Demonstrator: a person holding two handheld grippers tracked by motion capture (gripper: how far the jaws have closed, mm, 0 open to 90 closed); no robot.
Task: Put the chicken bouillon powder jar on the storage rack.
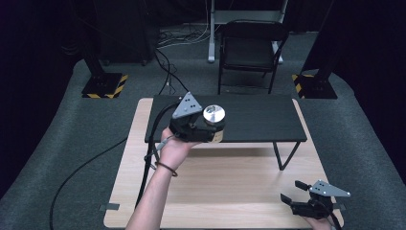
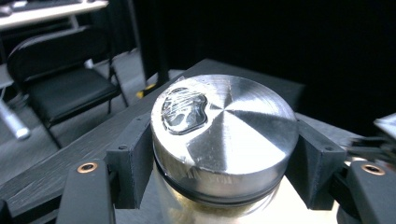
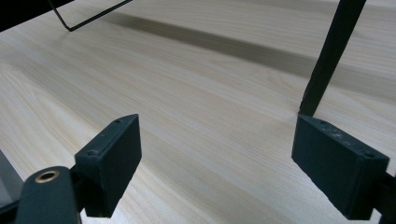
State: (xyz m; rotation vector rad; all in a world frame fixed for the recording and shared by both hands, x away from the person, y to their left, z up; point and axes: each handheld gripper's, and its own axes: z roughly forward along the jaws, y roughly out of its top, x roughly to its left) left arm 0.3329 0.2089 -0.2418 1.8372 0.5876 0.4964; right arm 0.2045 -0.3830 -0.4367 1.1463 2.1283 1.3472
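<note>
Brushed metal is catching the light on the lid of a jar [image 2: 224, 140], which the left gripper [image 1: 210, 125] is pinching just under that lid; in the left gripper view both black pads are pressing against the jar's sides, one on each flank. A patch of clear tape is sitting on the lid's top. The jar is being held in the air at the near edge of the black shelf [image 1: 258, 117], above the wooden table [image 1: 215, 191], touching neither as far as the high view shows.

The left hand [image 1: 174, 148] is gripping the tool from below, palm turned upward, with the forearm reaching diagonally from the bottom edge toward the shelf. A thin band is circling the wrist. The grey plate on the left gripper is tilting up and toward the left of the high view, and the cable is trailing down off the table's left side.

The right gripper [image 1: 294, 190] is resting low at the table's near right corner, well apart from the jar. Its jaws are standing spread wide with nothing between them; the right gripper view is showing bare wood grain in the gap and a black shelf leg [image 3: 329, 56] beyond the right-hand pad.

A folding chair [image 1: 251, 48] is standing behind the table on the grey floor.
</note>
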